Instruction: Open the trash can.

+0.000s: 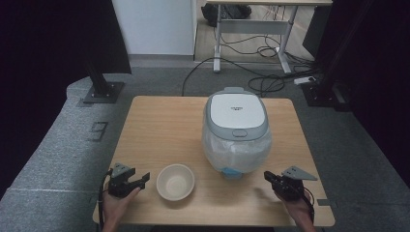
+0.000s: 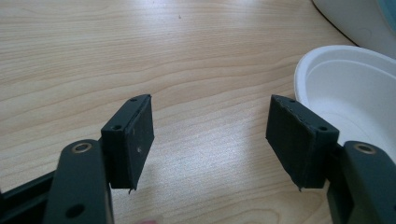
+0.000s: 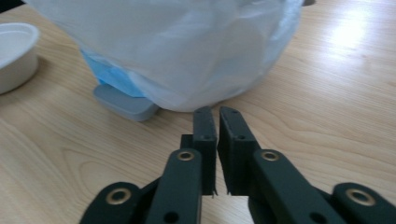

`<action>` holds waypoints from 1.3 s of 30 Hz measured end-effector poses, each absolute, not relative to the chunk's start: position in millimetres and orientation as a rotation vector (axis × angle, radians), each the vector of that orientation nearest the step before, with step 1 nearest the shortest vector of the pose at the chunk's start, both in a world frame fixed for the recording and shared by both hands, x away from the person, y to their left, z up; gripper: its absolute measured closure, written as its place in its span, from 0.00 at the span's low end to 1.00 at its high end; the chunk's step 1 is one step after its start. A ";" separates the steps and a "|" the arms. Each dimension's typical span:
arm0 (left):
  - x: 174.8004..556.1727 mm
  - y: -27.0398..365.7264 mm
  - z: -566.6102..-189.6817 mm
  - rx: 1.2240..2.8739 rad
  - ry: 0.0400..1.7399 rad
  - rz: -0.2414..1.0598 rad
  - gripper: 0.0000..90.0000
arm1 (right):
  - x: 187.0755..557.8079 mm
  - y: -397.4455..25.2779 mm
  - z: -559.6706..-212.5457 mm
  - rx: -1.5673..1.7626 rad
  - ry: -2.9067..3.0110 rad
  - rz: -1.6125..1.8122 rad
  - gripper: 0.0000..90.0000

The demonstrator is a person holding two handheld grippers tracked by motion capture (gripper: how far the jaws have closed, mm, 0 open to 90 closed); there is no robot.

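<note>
A rice cooker [image 1: 236, 126], lid down and its body wrapped in clear plastic, stands right of the middle of the wooden table [image 1: 159, 121], with an empty white bowl [image 1: 175, 181] just left of it near the front edge. The left tool [image 1: 140, 181] rests at the front left corner with its jaws spread and empty beside the bowl, while the right tool [image 1: 267, 177] sits near the front right corner, jaws pressed almost together, aimed at the cooker's base. Nothing is gripped yet, so work seems at its start; the next move probably calls for the right tool to open the lid.
</note>
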State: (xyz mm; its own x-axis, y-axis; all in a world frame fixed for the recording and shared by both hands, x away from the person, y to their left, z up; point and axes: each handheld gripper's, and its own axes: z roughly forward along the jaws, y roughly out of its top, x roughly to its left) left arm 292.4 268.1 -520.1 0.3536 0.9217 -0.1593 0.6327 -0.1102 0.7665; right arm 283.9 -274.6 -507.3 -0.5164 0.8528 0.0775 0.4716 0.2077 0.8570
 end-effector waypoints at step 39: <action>291.5 270.6 -520.1 1.812 1.380 0.451 0.36 | 302.2 -228.1 -511.2 1.096 2.229 1.381 0.99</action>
State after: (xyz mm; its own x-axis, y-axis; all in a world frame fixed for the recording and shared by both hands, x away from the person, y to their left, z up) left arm 291.5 270.6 -520.1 0.3424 0.9224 -0.1789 0.6382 -0.0886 0.7648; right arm 302.2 -228.1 -511.2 -0.6646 0.7349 0.1352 0.4483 0.2474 0.8590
